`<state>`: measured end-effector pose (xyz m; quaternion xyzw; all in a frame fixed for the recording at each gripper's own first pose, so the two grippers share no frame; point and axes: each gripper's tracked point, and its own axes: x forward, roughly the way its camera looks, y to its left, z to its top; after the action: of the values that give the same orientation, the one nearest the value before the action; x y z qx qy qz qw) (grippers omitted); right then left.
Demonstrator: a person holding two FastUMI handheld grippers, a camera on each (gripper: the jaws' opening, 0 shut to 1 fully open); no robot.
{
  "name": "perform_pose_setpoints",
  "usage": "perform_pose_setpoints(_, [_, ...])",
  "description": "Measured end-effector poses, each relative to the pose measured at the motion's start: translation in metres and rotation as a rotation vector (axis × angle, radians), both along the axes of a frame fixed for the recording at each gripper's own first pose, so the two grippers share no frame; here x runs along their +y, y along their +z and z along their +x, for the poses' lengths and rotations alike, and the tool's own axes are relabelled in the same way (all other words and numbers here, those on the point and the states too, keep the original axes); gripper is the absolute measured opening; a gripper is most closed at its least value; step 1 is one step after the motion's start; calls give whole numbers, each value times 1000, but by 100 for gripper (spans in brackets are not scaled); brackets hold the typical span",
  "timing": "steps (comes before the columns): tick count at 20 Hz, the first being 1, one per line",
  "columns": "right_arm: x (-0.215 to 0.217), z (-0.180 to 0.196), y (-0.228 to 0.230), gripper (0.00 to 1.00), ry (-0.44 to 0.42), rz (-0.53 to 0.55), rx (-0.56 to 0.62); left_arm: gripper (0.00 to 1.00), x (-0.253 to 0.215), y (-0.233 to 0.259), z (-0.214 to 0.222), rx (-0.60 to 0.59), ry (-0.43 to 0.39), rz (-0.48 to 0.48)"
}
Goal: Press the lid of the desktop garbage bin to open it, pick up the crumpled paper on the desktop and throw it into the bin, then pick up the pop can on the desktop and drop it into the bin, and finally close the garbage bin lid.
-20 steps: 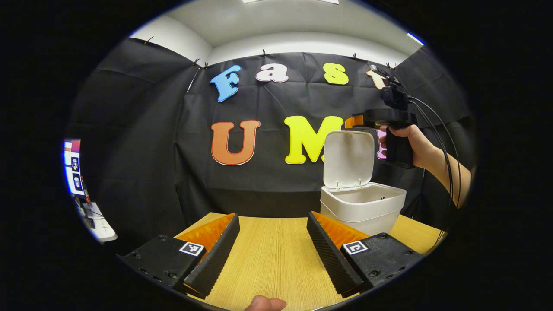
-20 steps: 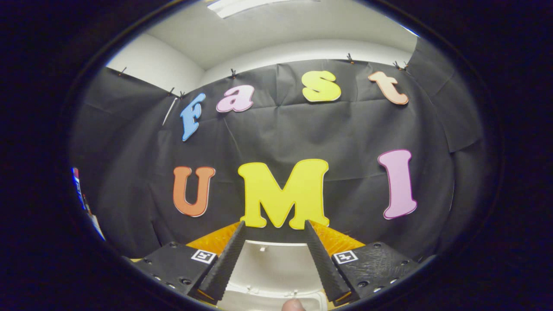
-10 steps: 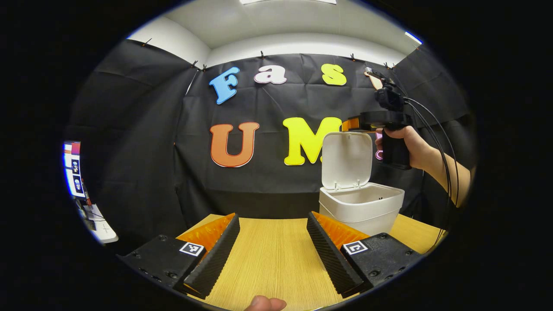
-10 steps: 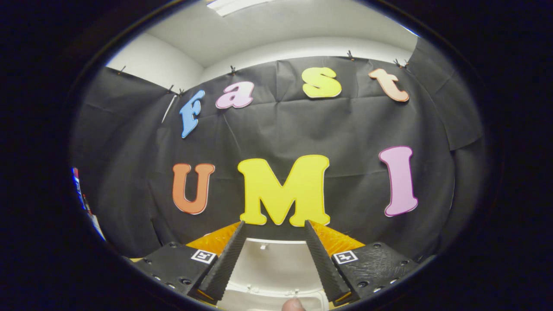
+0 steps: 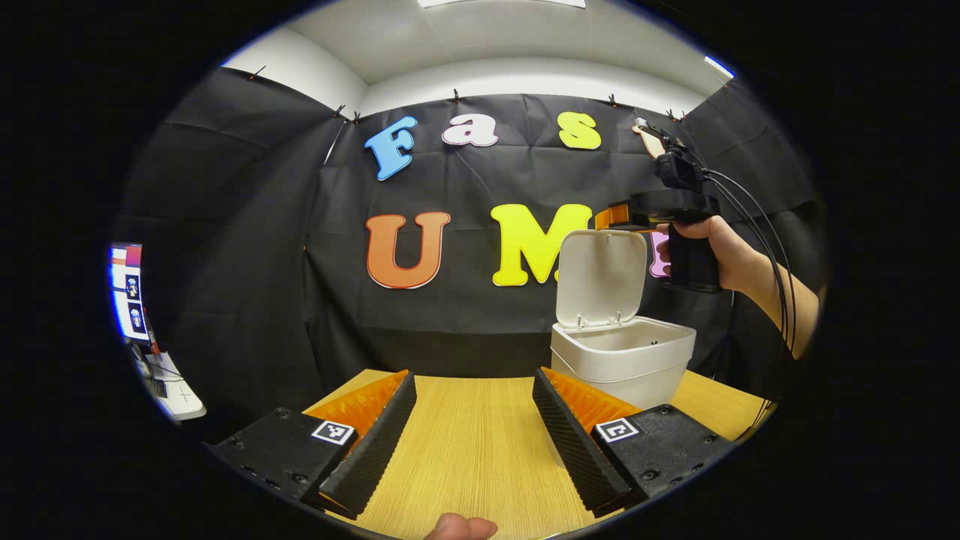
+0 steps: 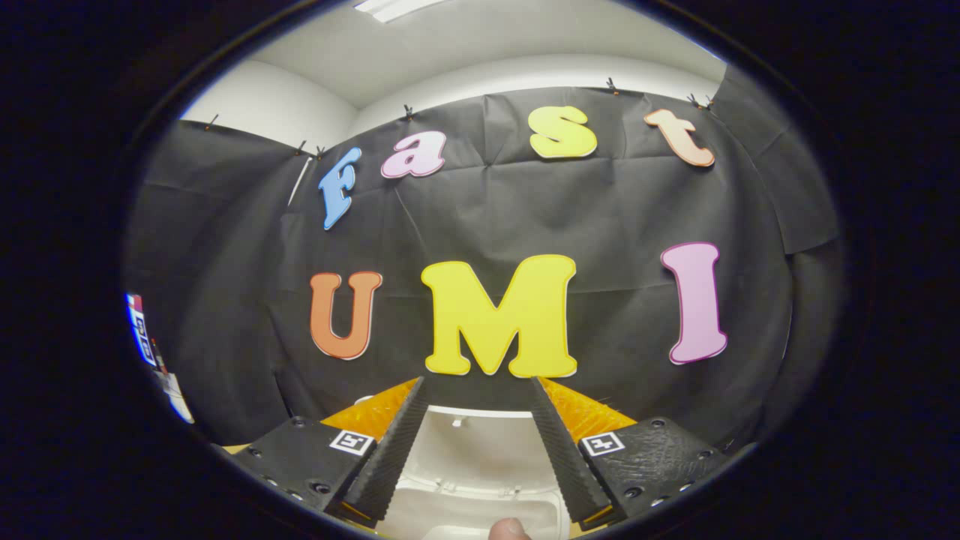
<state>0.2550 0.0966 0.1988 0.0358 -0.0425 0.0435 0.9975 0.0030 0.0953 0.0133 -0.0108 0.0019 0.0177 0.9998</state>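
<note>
The white garbage bin (image 5: 621,360) stands at the far right of the wooden desktop (image 5: 472,450) with its lid (image 5: 602,276) upright and open. Over the last second the right gripper (image 6: 474,442), jaws wide and empty, has stayed just above the lid's top edge, seemingly poised to close it. The left gripper (image 5: 474,431) hangs wide, empty, low over bare desktop.

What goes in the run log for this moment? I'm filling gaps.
bin lid: up | right gripper: open, above bin | left gripper: open over table
</note>
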Motion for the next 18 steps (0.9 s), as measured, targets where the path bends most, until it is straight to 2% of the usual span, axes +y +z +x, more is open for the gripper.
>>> perform_pose_setpoints(1, [1, -7, -2, 88, 4, -2, 8, 100, -2, -1, 0, 0, -3, -3])
perform_pose_setpoints(3, [3, -22, -8, 85, 20, 4, 33, 100, -6, -2, -1, -2, -6, 2])
perform_pose_setpoints(4, [5, -31, -12, 88, 30, 12, 43, 100, -6, 1, -4, -3, -6, 9])
perform_pose_setpoints(5, [6, -37, -16, 84, 36, 11, 49, 100, -8, 0, -6, -5, -5, 16])
perform_pose_setpoints(9, [11, -61, -42, 83, 66, 11, 95, 100, -18, 0, -11, -7, -16, 23])
perform_pose_setpoints(18, [9, -88, -96, 83, 76, 17, 154, 100, -32, 3, -23, -22, -22, 40])
